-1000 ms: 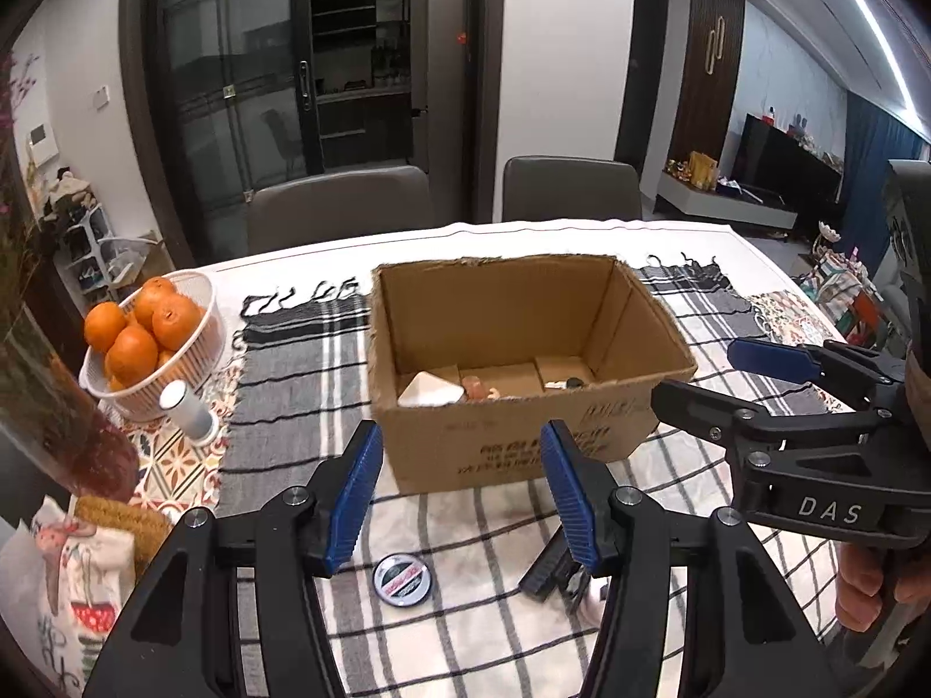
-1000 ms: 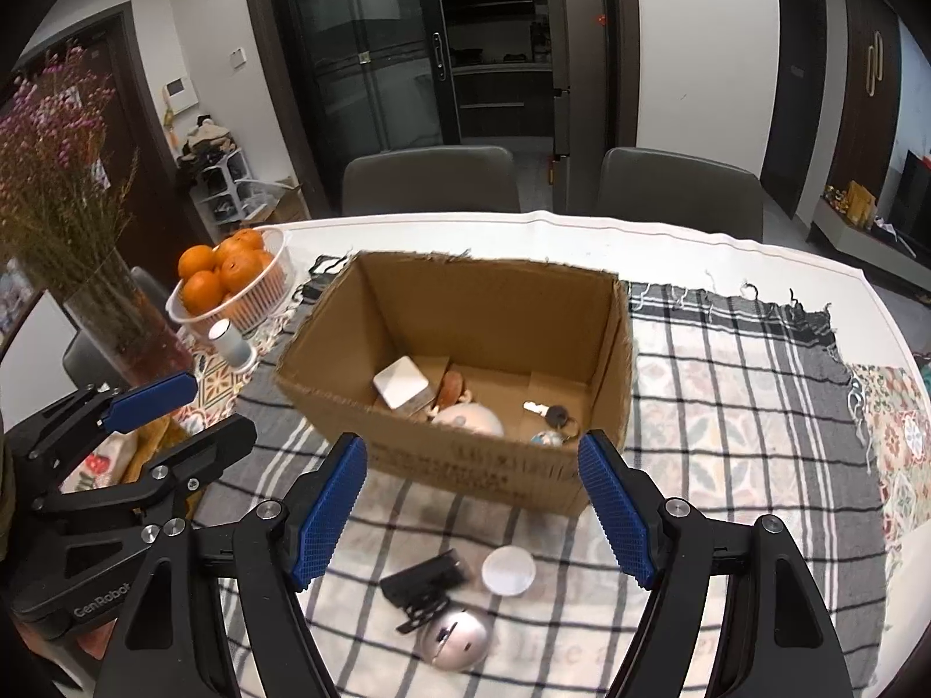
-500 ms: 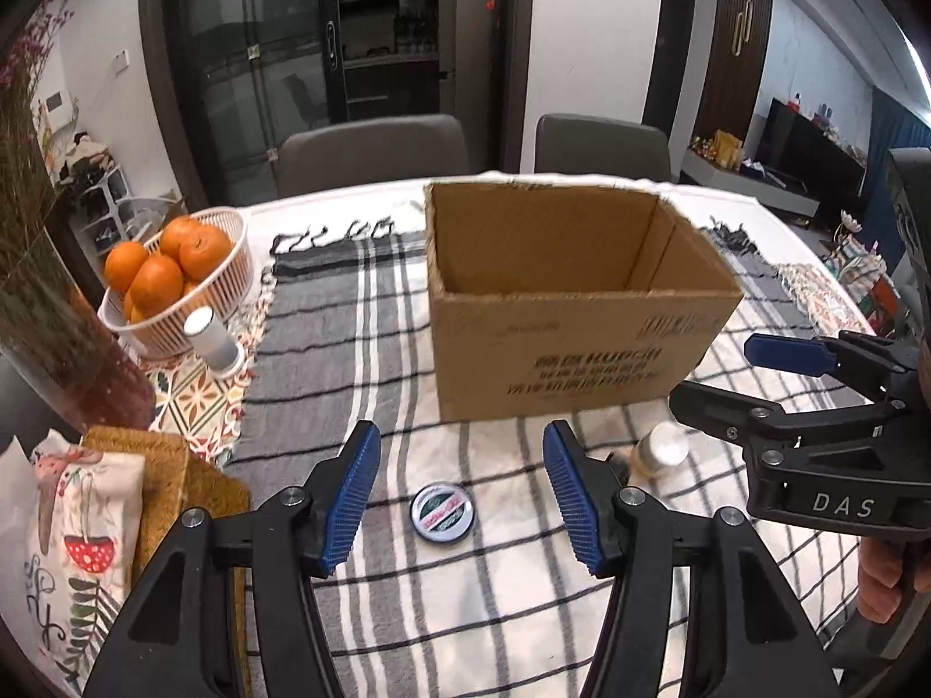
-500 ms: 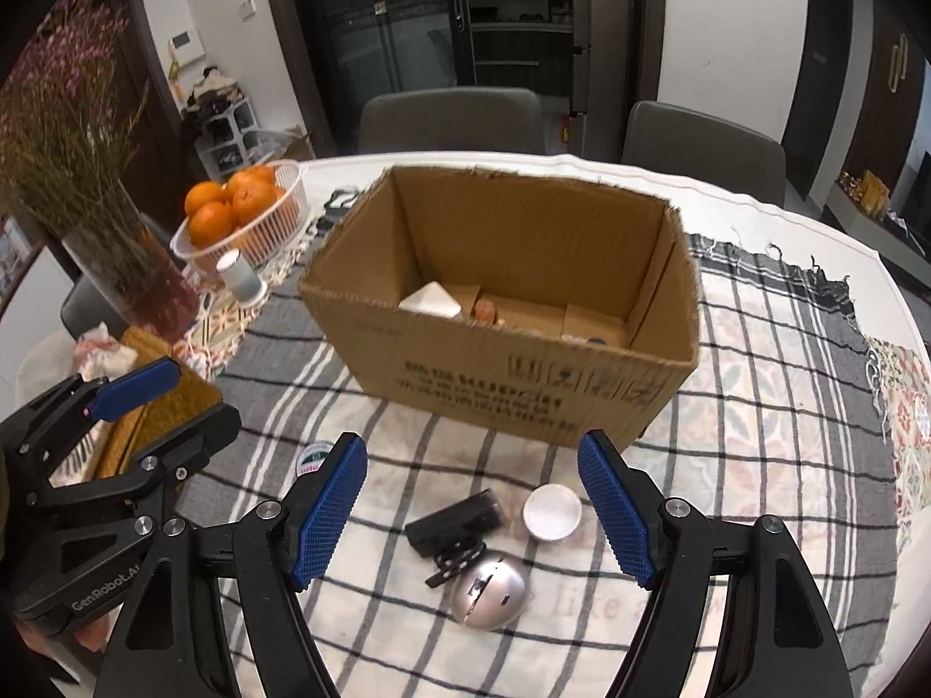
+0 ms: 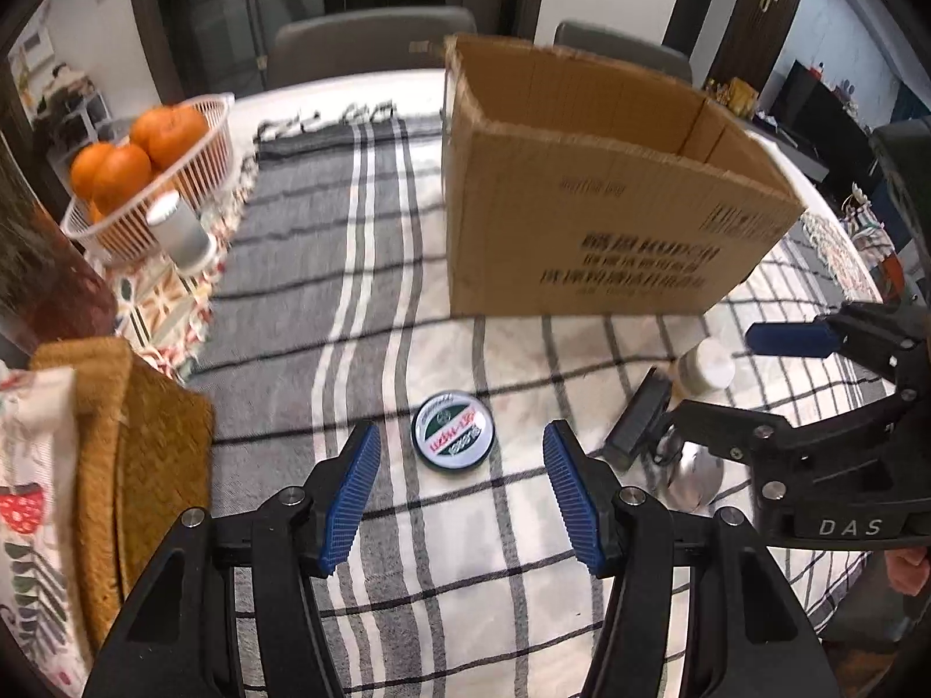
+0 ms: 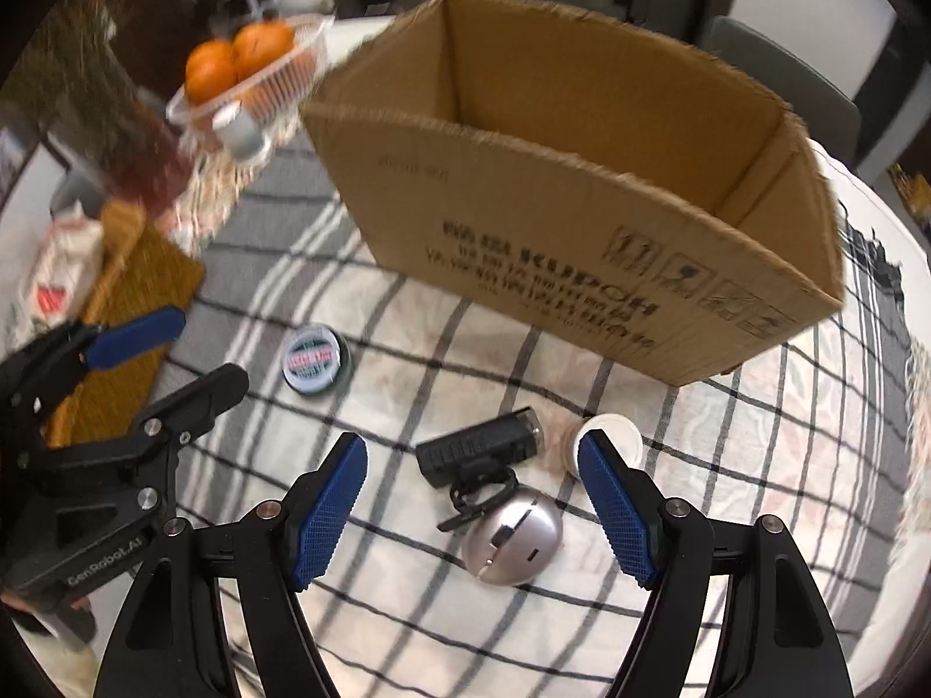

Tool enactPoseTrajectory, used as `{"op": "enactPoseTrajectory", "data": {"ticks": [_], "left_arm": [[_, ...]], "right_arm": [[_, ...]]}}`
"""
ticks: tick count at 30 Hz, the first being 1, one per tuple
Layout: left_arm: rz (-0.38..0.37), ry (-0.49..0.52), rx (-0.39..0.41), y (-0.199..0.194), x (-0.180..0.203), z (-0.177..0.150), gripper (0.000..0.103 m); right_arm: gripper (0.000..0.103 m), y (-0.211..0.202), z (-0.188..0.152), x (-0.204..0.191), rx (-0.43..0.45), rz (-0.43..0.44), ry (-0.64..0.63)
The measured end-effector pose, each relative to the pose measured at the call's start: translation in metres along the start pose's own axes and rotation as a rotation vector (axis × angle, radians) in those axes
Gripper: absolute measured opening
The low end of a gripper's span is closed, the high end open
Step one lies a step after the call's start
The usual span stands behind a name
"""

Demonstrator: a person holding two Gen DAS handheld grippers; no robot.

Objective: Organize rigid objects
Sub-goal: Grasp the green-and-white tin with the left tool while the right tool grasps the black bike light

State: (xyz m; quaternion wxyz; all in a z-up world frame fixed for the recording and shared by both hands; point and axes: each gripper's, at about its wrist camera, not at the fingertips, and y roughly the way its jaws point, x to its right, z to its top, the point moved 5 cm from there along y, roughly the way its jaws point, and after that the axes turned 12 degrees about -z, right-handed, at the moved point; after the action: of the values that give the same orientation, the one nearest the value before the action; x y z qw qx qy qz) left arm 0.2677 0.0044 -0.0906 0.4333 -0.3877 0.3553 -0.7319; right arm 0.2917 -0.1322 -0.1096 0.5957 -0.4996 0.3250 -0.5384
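A round tin (image 5: 453,431) with a printed lid lies on the checked cloth, just ahead of my open left gripper (image 5: 459,491); it also shows in the right wrist view (image 6: 315,358). A black bike light (image 6: 480,449), a silver dome-shaped object (image 6: 513,535) and a small white-capped jar (image 6: 605,442) lie before my open right gripper (image 6: 474,503). The open cardboard box (image 5: 587,198) stands beyond them (image 6: 582,186); its inside is hidden. The right gripper shows at the right of the left wrist view (image 5: 733,384).
A white basket of oranges (image 5: 145,174) and a small white canister (image 5: 177,230) stand at the back left. A woven mat (image 5: 139,465) and a printed bag (image 5: 29,500) lie at the left edge. Chairs stand behind the table.
Both grippers have come down and forward toward the objects on the cloth. The tin, bike light and silver object now lie close before the fingers. The box's inside has gone out of sight.
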Motion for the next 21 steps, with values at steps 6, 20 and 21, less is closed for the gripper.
{"op": "enactPoseTrajectory", "data": {"ticks": [6,20,21], "left_arm": [[0.009,-0.007,-0.063,0.019,-0.008,-0.002,0.061],[0.042,-0.043,-0.134,0.049,-0.016,0.006,0.066],[0.039,-0.046,-0.139,0.051,-0.016,0.007,0.066]], "right_arm": [[0.076,0.018,0.0,-0.008,-0.064,-0.035,-0.079],[0.076,0.056,0.002,-0.016,-0.153,0.048,-0.161],[0.076,0.058,0.002,-0.017,-0.155,0.05,-0.169]]}}
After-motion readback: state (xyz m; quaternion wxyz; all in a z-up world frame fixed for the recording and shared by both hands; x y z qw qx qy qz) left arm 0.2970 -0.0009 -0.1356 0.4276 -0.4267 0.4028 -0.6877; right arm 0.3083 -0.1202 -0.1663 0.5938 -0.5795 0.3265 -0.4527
